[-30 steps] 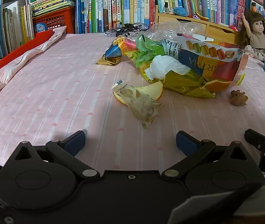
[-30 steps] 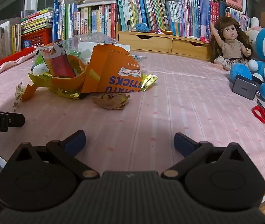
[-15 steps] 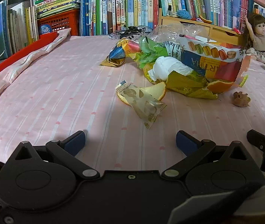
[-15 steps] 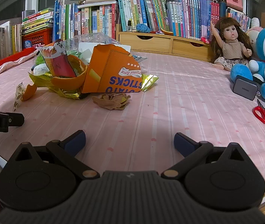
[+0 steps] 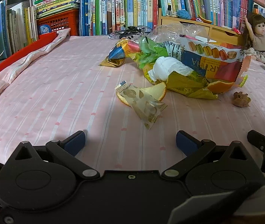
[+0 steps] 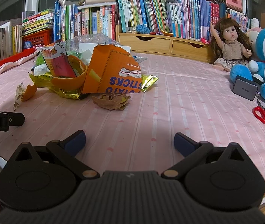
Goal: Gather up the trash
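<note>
While both jaws are held wide and empty, the translucent gold-patterned wrapper (image 5: 143, 106) on the pink striped bedsheet (image 5: 57, 100), just ahead of the left gripper (image 5: 130, 140), is best pinched low, clear of the orange peel (image 5: 158, 93).

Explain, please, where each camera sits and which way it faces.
Left wrist: behind the open left gripper, low over the pink bedsheet, facing the patterned wrapper.
Right wrist: behind the open right gripper, facing the orange carton and doll.
Shared: bookshelf, doll, the crumpled brown paper.
</note>
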A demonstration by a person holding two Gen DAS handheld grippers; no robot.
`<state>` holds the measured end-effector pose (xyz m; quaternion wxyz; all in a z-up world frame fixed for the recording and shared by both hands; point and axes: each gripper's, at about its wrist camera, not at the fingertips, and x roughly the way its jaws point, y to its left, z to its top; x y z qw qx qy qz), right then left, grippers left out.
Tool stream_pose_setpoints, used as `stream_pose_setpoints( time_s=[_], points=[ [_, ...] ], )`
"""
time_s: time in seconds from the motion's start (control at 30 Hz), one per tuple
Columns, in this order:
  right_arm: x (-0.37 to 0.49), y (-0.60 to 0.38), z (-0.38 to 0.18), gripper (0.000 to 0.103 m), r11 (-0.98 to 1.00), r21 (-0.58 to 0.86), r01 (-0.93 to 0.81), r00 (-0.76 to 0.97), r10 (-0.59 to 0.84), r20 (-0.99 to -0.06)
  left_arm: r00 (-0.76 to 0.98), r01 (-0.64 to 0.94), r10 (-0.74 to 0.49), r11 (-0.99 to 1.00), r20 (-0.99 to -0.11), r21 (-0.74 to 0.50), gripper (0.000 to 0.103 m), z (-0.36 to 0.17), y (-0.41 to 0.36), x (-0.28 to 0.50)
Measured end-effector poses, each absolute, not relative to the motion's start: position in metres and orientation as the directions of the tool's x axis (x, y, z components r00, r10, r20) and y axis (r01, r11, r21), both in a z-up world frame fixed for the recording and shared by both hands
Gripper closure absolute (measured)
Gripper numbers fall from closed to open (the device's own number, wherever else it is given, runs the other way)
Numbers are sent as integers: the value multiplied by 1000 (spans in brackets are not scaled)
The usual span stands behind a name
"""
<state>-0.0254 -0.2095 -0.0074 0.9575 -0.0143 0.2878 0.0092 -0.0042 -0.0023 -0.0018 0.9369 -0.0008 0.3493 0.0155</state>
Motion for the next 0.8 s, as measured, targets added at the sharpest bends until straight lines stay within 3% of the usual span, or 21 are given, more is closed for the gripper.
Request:
stream_pose_setpoints(
  time_s=[0.8],
  points=[
    [-28,-211,-10,0,999,-20,-26,839,11,-543,763,-20,21,1000,-646,9,0,-3,-1,-4]
  ],
)
